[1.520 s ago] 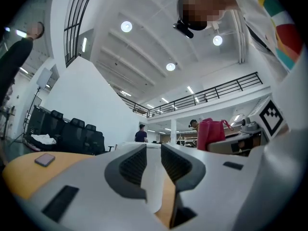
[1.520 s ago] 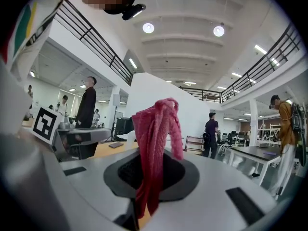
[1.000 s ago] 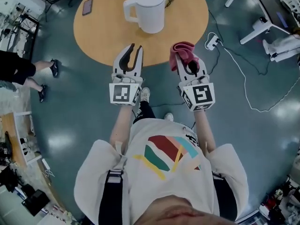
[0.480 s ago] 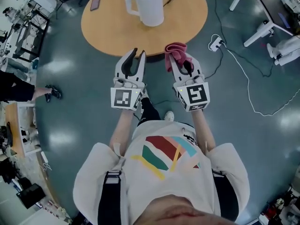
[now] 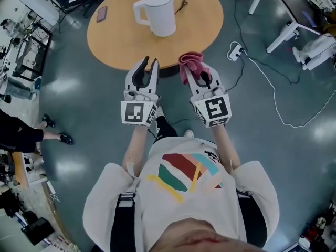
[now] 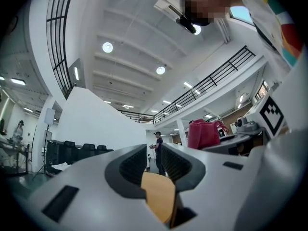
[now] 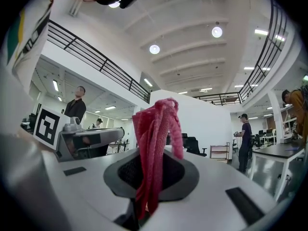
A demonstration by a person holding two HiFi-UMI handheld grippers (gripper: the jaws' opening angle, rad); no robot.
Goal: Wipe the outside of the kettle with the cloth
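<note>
A white kettle [image 5: 156, 12] with its lid on stands upright on the far half of a round wooden table [image 5: 115, 41], handle to the left. My left gripper [image 5: 150, 62] hangs at the table's near edge, open by a narrow gap with nothing between its jaws [image 6: 154, 160]. To its right, my right gripper [image 5: 195, 73] is shut on a pink cloth [image 5: 188, 62]. The cloth [image 7: 155, 143] sticks up in folds from between its pads. Both grippers are well short of the kettle, and they point level across the hall.
A dark phone [image 5: 101, 13] lies at the table's far left and a small dark object [image 5: 182, 4] lies right of the kettle. On the floor to the right are a white power strip [image 5: 234, 50], its cable and white desk legs [image 5: 278, 35]. A bystander's legs [image 5: 26, 135] show at left.
Both grippers have drawn back from over the table's near edge toward the body, the cloth still held. The bystander at left has moved down the view.
</note>
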